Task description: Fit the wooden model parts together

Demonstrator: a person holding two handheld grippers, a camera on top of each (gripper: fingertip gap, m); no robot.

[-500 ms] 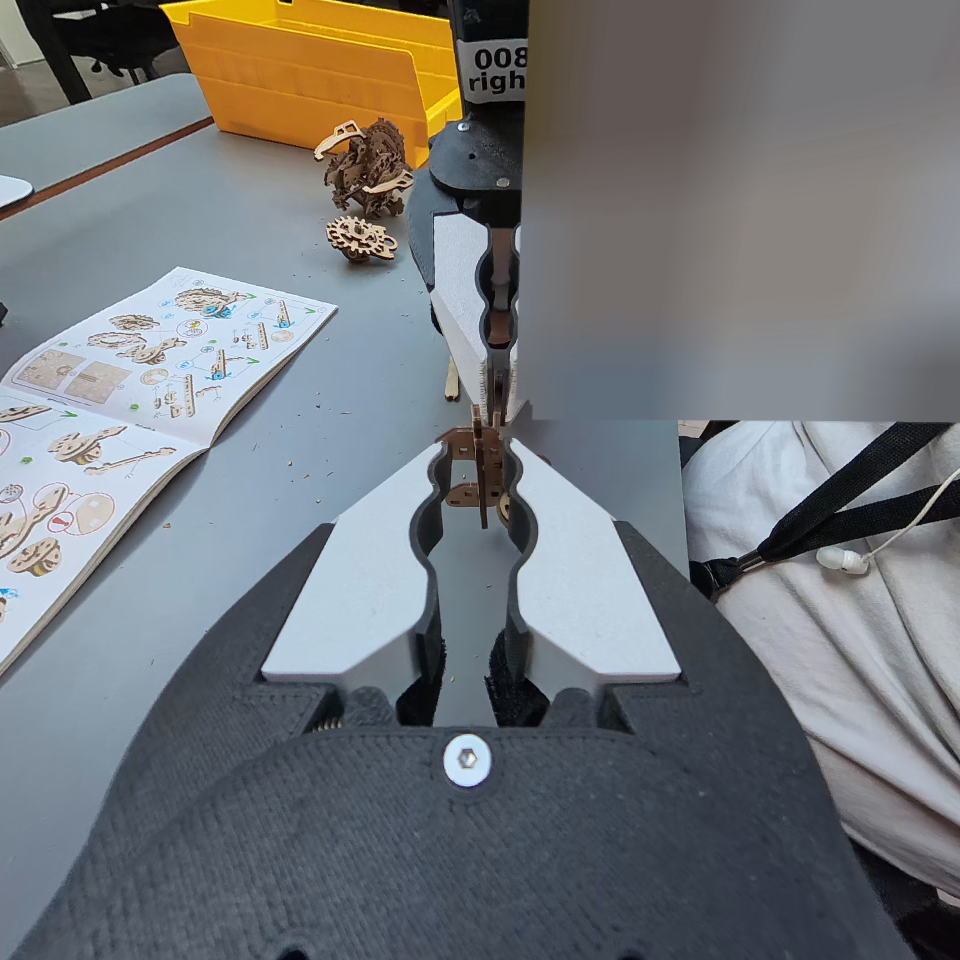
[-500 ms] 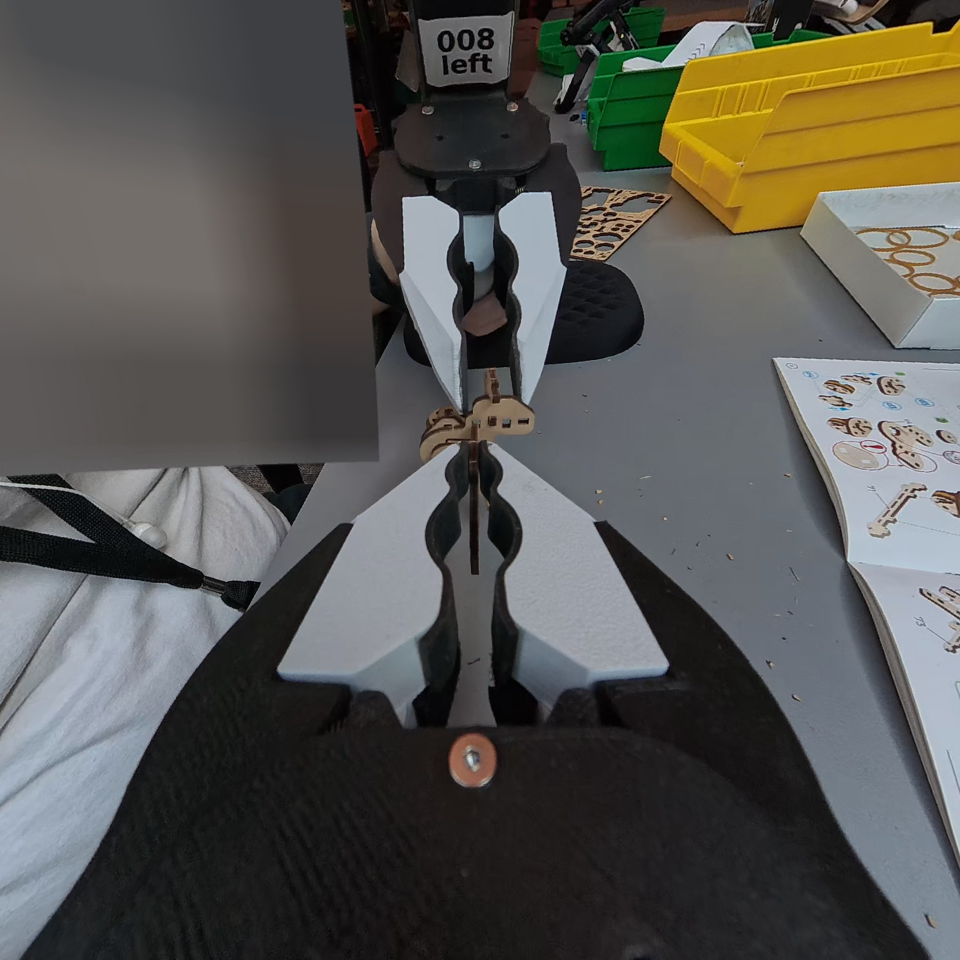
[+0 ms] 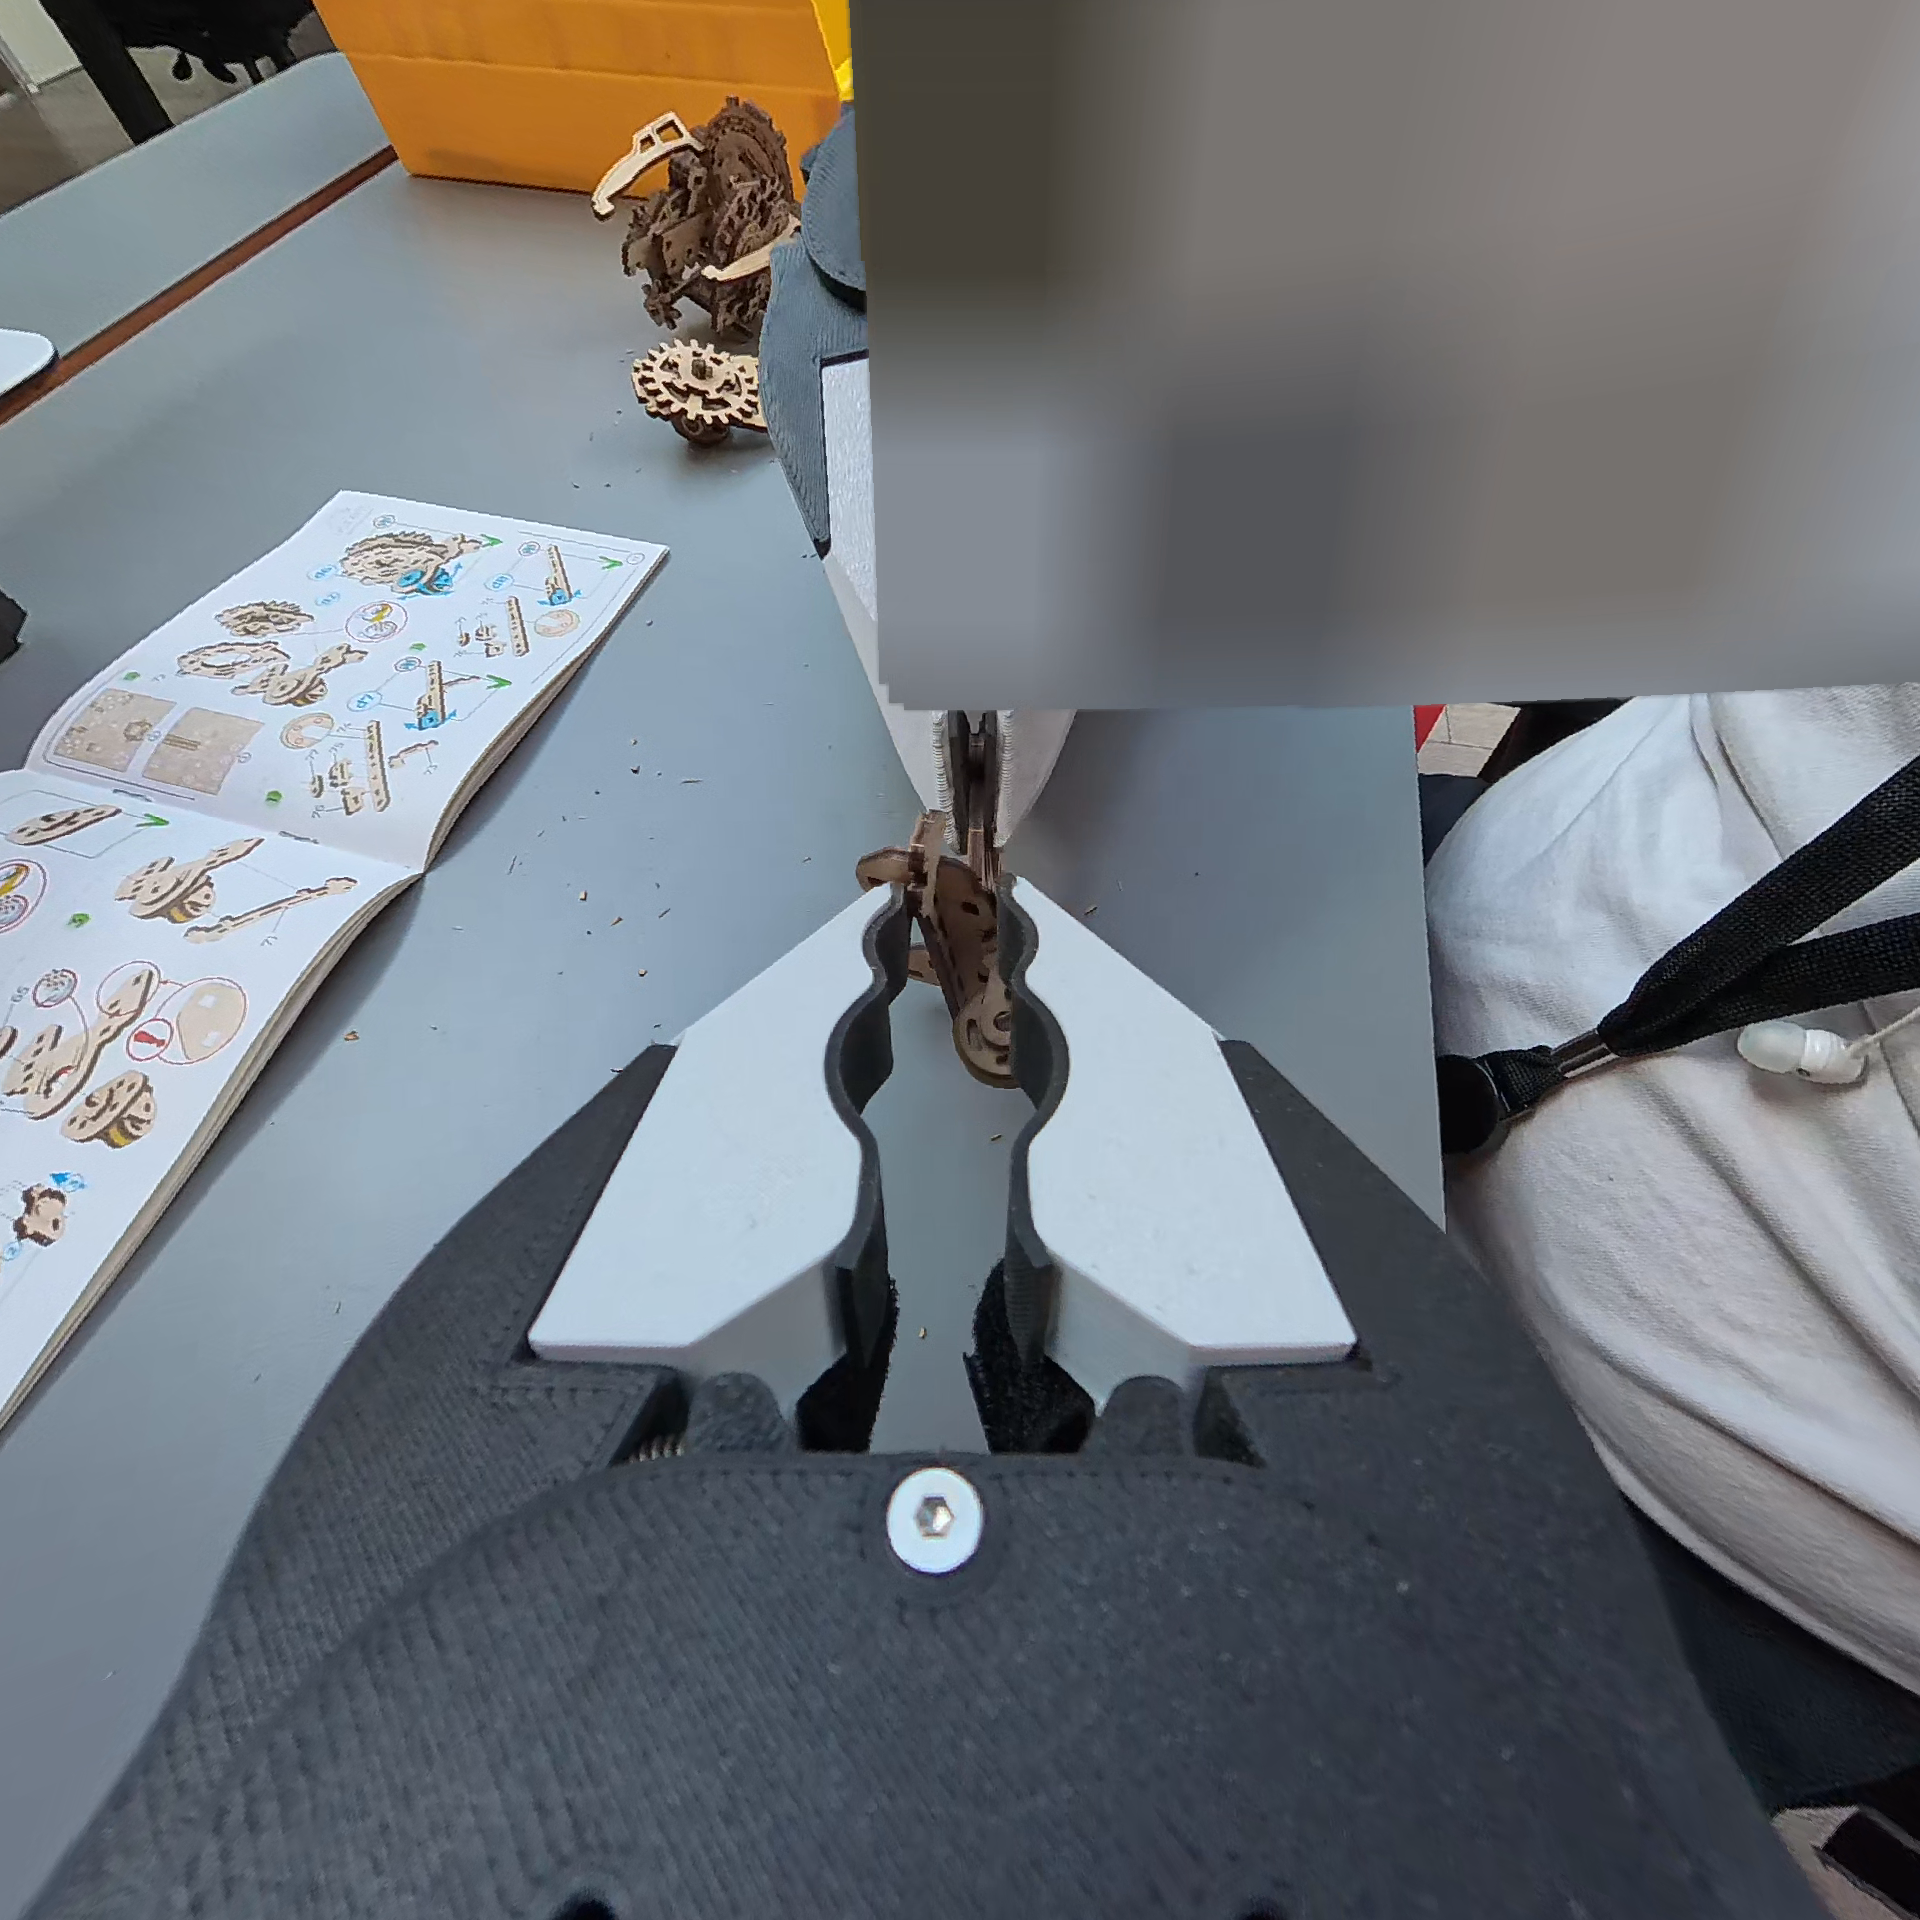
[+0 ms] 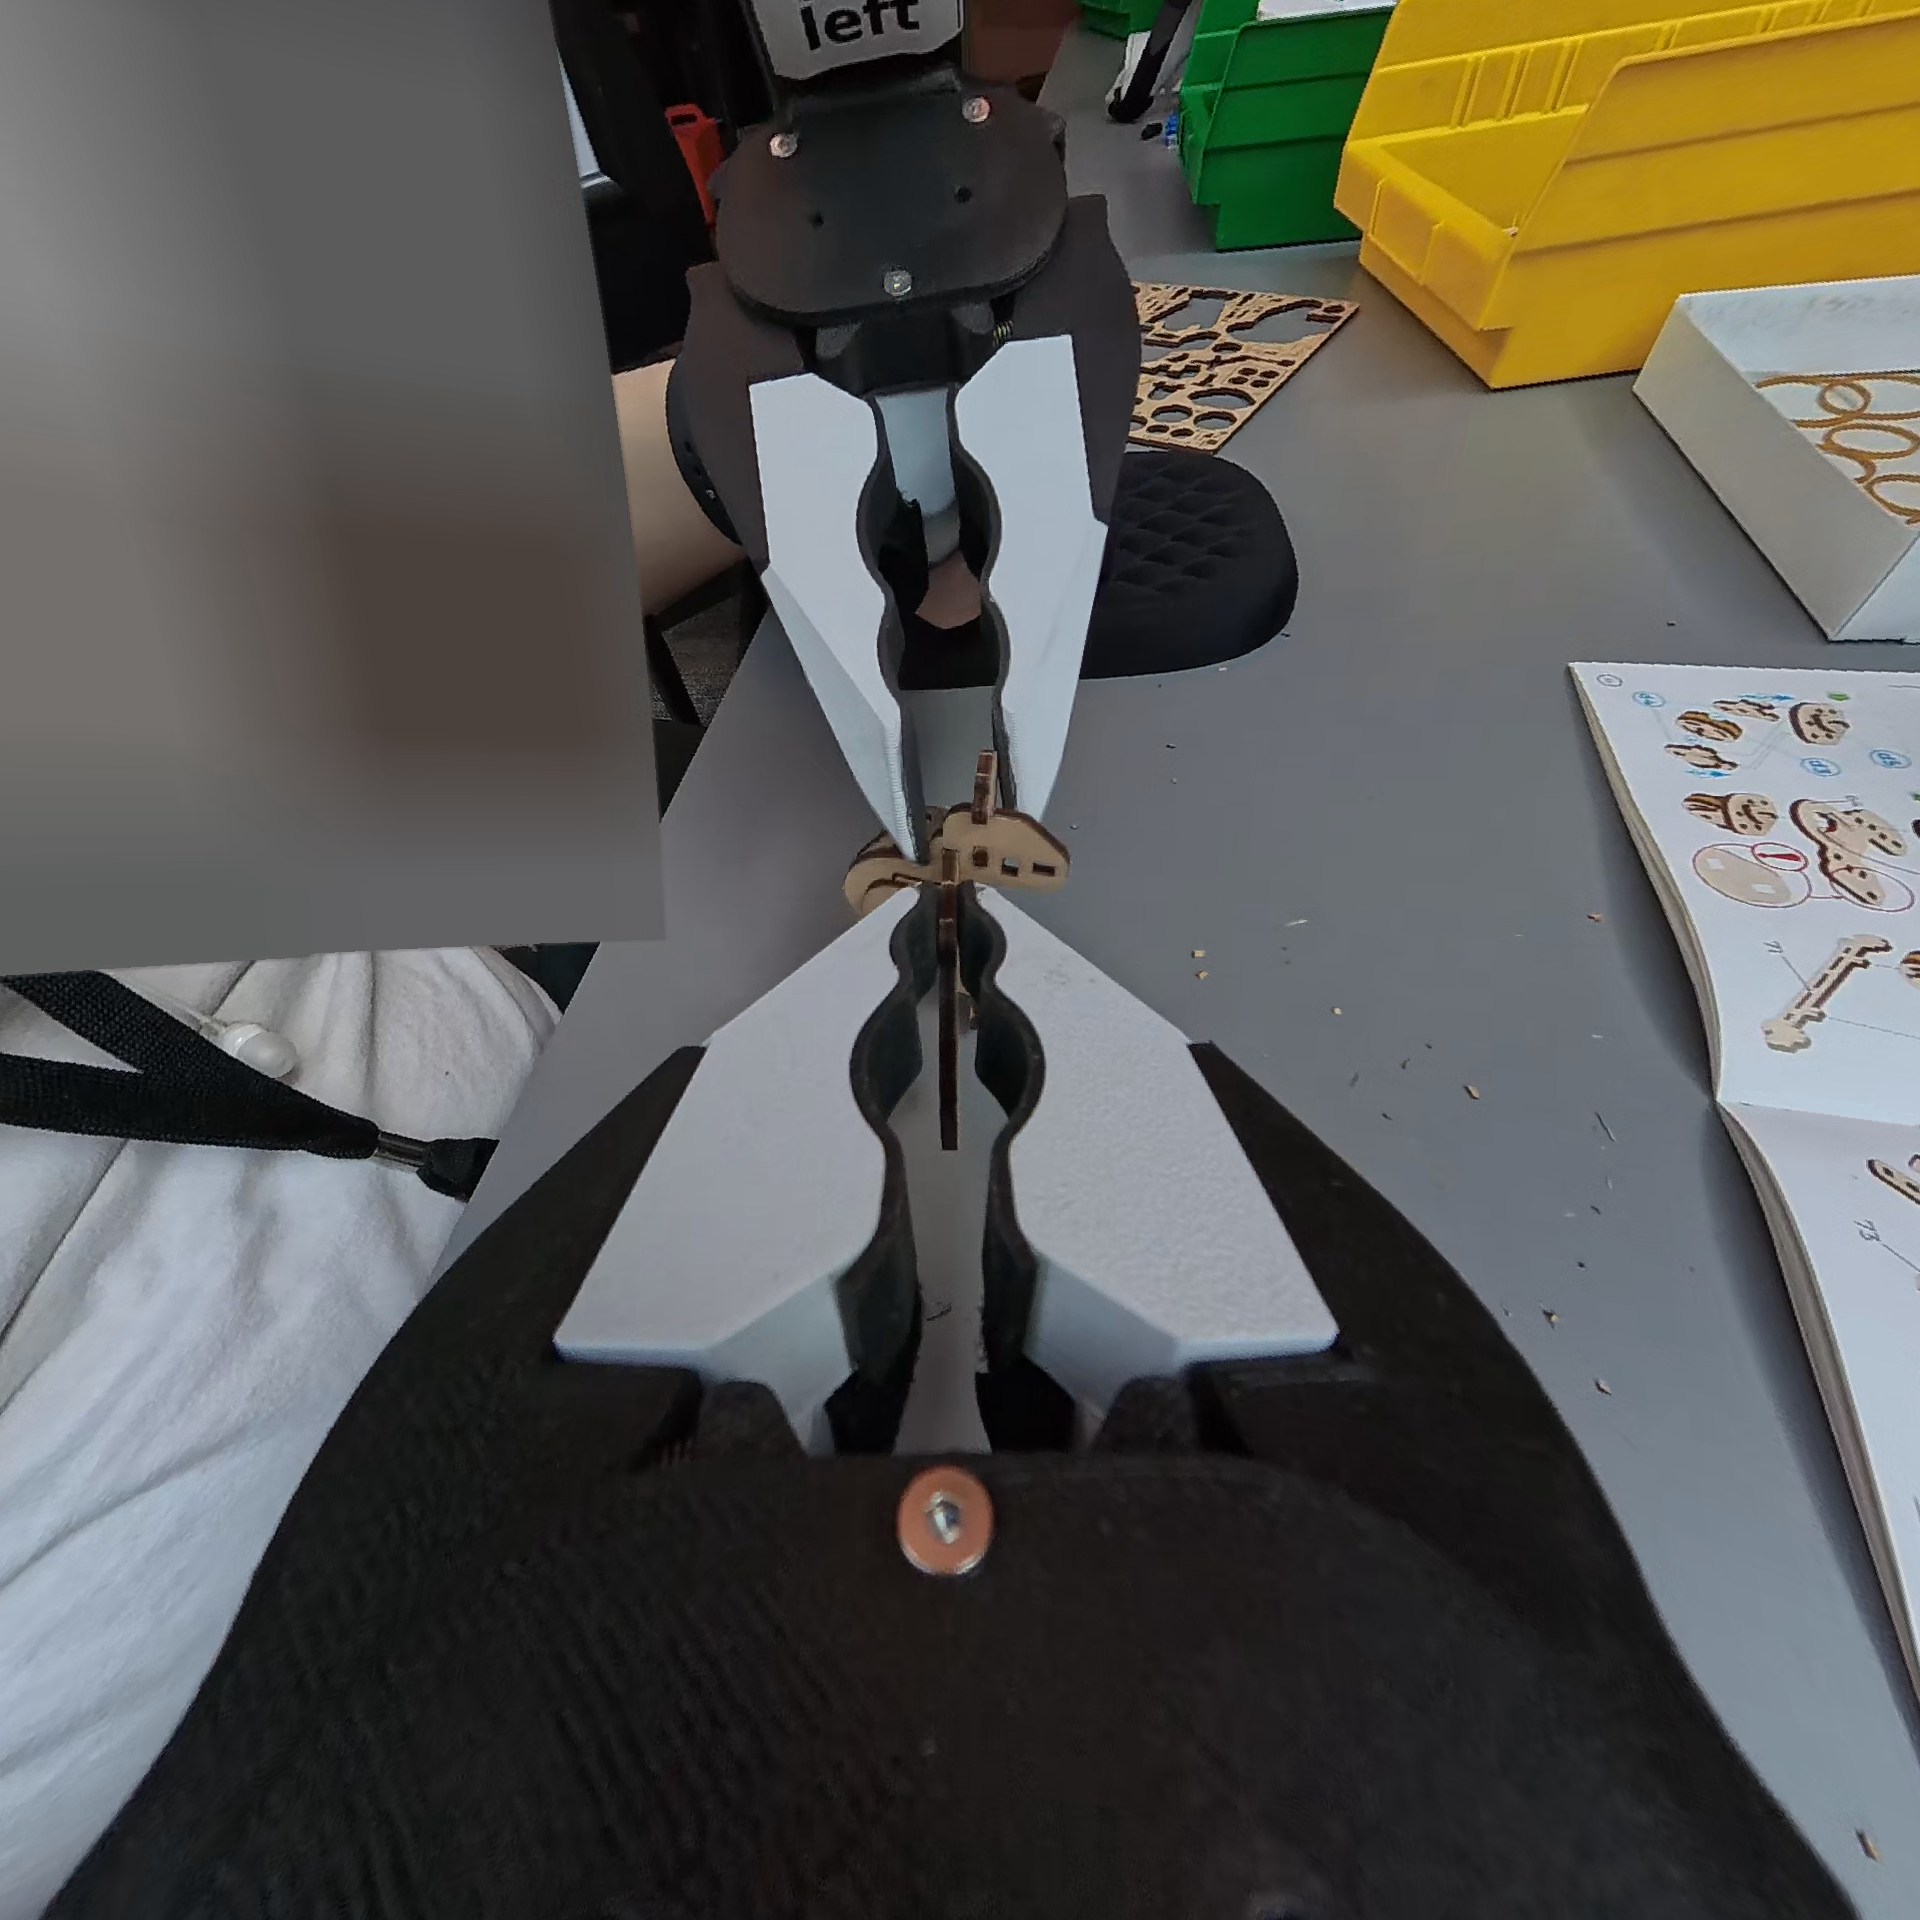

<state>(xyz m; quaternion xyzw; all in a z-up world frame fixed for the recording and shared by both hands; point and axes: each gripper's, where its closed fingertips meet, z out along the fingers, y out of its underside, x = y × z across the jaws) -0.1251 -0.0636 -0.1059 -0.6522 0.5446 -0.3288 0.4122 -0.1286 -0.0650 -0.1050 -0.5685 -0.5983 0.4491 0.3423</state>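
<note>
Left gripper (image 3: 943, 894): I am pinching the small wooden assembly (image 3: 961, 940) at my fingertips.
Right gripper (image 4: 948, 904): I am squeezing a thin flat wooden part (image 4: 948, 1023), on edge, touching that assembly.
Place: both are hanging over the table's (image 3: 499, 312) near edge.
Writing: a white label (image 4: 857, 31) and an open booklet (image 3: 260, 769).
</note>
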